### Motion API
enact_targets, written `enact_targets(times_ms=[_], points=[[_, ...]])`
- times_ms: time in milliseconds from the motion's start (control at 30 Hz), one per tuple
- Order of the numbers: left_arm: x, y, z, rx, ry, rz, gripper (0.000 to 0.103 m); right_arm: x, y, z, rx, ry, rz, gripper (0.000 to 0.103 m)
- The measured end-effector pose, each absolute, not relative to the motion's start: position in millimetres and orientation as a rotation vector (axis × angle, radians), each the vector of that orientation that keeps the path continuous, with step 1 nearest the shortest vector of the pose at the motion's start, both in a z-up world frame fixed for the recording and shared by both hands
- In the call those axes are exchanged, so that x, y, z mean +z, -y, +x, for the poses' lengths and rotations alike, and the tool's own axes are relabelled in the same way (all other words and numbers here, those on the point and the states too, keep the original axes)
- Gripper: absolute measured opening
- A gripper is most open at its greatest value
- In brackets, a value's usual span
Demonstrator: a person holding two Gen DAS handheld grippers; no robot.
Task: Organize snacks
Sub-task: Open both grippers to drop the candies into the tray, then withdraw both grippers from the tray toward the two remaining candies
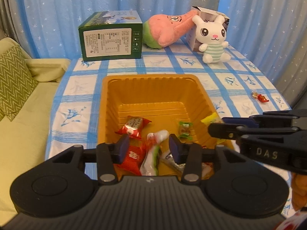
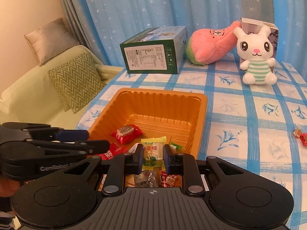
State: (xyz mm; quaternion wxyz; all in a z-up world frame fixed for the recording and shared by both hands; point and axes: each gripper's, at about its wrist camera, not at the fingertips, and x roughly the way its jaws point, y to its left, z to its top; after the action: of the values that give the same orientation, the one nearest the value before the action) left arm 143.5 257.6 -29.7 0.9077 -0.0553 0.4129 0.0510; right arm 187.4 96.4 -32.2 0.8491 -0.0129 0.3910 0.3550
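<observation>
Writing: "DAS" shows on the right gripper point(image 1: 214, 129) where it crosses the left wrist view; "GenRobot" on the left gripper point(image 2: 96, 140) in the right wrist view.
Box label: green box point(image 1: 110, 38), one, far beyond both grippers, carries a white panel of print too small to read.
Left gripper state: jaws partly apart over the orange tray point(image 1: 153, 80); a blurred white-and-green wrapper point(image 1: 153, 153) lies loose between the pads, not pinched.
Right gripper state: jaws narrow, clamped on a yellow candy point(image 2: 153, 151) printed with red characters, above the tray's near edge.
Snacks in tray: several wrapped pieces below the fingers, among them a red packet point(image 1: 134, 127).
Stray candies: two point(image 1: 260, 96), on the tablecloth point(image 1: 230, 72) right of both grippers.
Plush toys: two at the back, a white rabbit point(image 1: 212, 38) and a pink one point(image 1: 168, 31).
</observation>
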Motion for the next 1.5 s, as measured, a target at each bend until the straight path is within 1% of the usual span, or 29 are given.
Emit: enact_targets(times_ms=[33,167,400,1000,1100,1133,1200,1233,1267,1367,1500], points=[[-29.8,-258.3,140.8,0.11,-0.852,-0.113,0.046,-33.1,-95.5,187.9,0.746,-0.826,-0.024,0.022],[-31.3,-258.2,129.8,0.115,-0.854,-0.11,0.048,-35.1,-92.7,189.0,0.736,-0.835,-0.01,0.022],[-28.9,-256.2,116.5,0.127,-0.844,-0.117,0.048,-30.9,-94.5,186.3,0.738,-0.828,-0.003,0.022],[-28.6,-264.7,110.8,0.148,-0.835,-0.14,0.049,-31.2,-108.6,188.3,0.738,-0.838,0.0,0.022],[-28.5,-267.4,108.0,0.156,-0.829,-0.15,0.051,-31.9,-109.4,189.0,0.766,-0.817,0.017,0.022],[-27.7,-267.6,106.6,0.16,-0.825,-0.152,0.054,-31.9,-109.0,189.5,0.778,-0.817,0.026,0.022],[-25.6,-266.8,103.4,0.166,-0.816,-0.147,0.058,-31.2,-106.6,189.7,0.766,-0.815,0.032,0.029],[-24.3,-266.0,101.5,0.169,-0.811,-0.145,0.061,-30.3,-104.0,189.2,0.764,-0.809,0.039,0.042],[-22.8,-265.1,99.6,0.171,-0.807,-0.145,0.064,-29.3,-100.5,188.3,0.757,-0.803,0.049,0.049],[-17.9,-263.1,92.2,0.179,-0.793,-0.153,0.07,-26.6,-86.0,185.0,0.724,-0.803,0.072,0.05],[-10.4,-259.1,80.0,0.187,-0.777,-0.176,0.075,-24.0,-60.5,178.0,0.662,-0.825,0.122,0.05]])
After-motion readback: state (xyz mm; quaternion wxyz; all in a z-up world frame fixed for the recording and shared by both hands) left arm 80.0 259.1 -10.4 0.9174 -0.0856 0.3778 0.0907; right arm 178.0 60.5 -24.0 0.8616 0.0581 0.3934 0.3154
